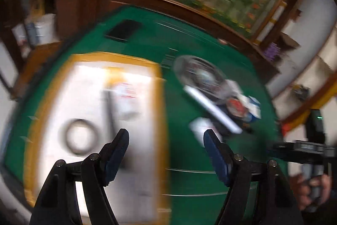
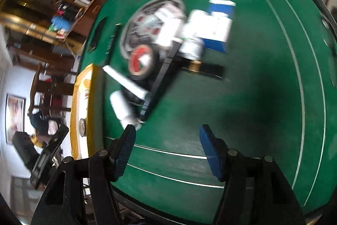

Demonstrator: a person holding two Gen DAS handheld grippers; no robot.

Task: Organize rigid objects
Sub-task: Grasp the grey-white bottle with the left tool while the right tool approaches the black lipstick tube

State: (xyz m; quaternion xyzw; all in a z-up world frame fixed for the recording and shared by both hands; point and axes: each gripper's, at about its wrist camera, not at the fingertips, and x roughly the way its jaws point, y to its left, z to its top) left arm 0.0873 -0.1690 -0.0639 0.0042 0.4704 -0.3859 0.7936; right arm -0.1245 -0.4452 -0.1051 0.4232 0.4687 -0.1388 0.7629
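The left gripper (image 1: 166, 138) is wide open and holds nothing. Just past it sits the white tray (image 1: 92, 161) with a dark ring (image 1: 81, 138) inside. The right gripper (image 2: 166, 136) is open and empty too. Ahead of it lies the pile of things (image 2: 168, 41) on the green table (image 2: 263, 98), I think waiting to be sorted

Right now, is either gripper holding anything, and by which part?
Nothing is held. The left gripper and the right gripper both stand open with only the green table showing between their fingers.
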